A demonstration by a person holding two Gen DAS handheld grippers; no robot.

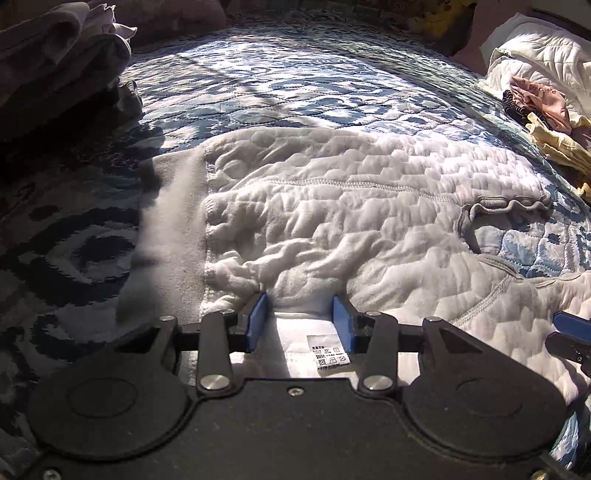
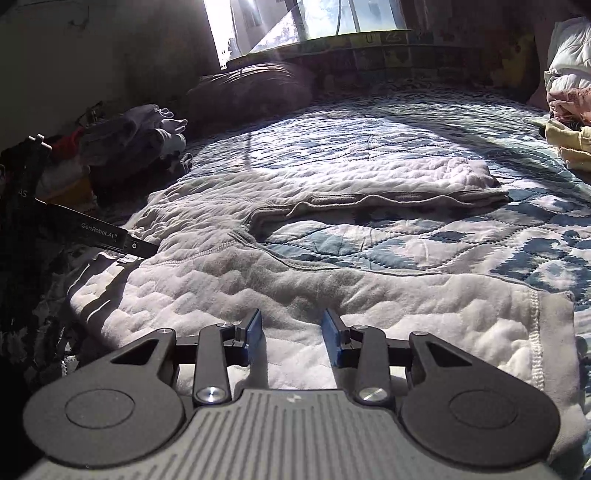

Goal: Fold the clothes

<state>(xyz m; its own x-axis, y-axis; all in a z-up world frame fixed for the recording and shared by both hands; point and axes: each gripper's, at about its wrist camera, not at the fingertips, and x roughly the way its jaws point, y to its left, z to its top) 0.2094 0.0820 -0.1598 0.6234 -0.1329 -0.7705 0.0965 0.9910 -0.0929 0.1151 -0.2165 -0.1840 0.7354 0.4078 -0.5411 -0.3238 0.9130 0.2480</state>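
A white fleecy sweatshirt, turned inside out, lies flat on the blue patterned quilt. It has a grey hem band at the left. My left gripper is open, low over the garment's near edge, with the white care label between its fingers. My right gripper is open just above the sweatshirt near its grey band. A folded-over sleeve lies beyond it. Each gripper shows in the other's view: the right gripper and the left gripper.
A dark pile of clothes sits at the bed's far left, also seen as the clothes pile. Pink and yellow garments and white bedding lie at the far right. A mauve pillow rests under the window.
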